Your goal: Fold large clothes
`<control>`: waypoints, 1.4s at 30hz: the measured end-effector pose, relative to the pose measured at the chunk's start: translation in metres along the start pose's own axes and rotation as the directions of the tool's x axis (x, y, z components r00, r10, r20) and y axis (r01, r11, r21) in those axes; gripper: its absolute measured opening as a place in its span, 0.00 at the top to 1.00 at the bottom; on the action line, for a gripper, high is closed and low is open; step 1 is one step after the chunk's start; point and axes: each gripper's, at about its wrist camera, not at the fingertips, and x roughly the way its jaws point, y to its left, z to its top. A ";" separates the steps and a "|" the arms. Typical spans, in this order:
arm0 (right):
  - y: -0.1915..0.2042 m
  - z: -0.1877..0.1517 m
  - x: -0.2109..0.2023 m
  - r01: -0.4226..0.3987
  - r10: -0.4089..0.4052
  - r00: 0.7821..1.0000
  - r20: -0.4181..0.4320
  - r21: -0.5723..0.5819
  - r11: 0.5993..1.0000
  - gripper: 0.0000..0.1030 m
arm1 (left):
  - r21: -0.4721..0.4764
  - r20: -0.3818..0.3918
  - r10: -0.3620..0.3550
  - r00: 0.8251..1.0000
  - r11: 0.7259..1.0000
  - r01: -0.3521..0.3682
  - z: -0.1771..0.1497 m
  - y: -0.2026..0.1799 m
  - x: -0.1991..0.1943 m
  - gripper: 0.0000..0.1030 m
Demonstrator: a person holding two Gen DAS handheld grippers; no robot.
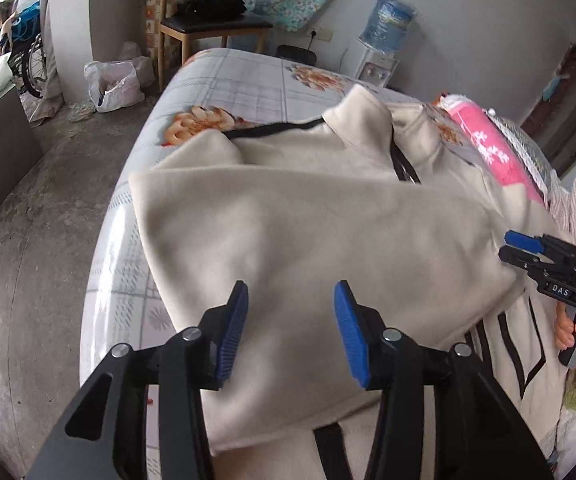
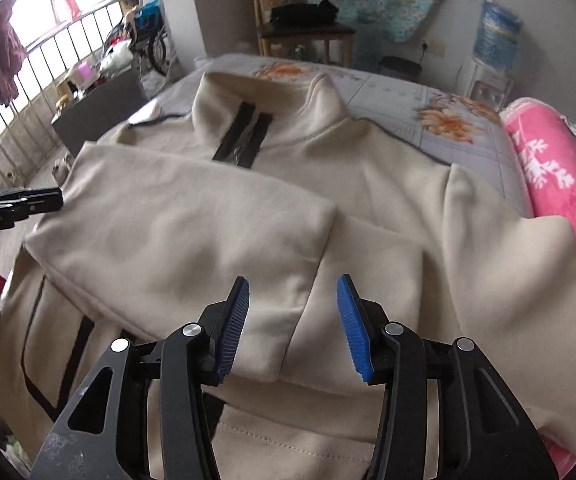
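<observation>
A large cream jacket [image 1: 308,232] with black trim and a black zip lies front-up on the bed, collar far from me; it also shows in the right wrist view [image 2: 368,200]. Both sleeves are folded across the chest, the left sleeve [image 2: 175,232] on top. My left gripper [image 1: 291,292] is open and empty, hovering above the folded sleeve. My right gripper [image 2: 292,286] is open and empty above the overlapped sleeves near the hem. The right gripper also shows at the right edge of the left wrist view [image 1: 528,248]. The left gripper shows at the left edge of the right wrist view [image 2: 27,200].
The bed [image 1: 223,80] has a grey checked sheet with orange flowers. A rolled pink towel [image 2: 556,184] lies along its right side. A wooden chair [image 1: 207,24] with a black bag, a water dispenser [image 1: 380,52] and a plastic bag [image 1: 111,84] stand beyond the bed.
</observation>
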 end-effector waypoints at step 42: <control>-0.001 -0.285 -0.186 0.075 -0.105 0.994 0.032 0.499 0.864 0.47 | -0.151 0.151 0.018 0.988 0.988 0.006 -0.284 -0.029 -0.128 0.56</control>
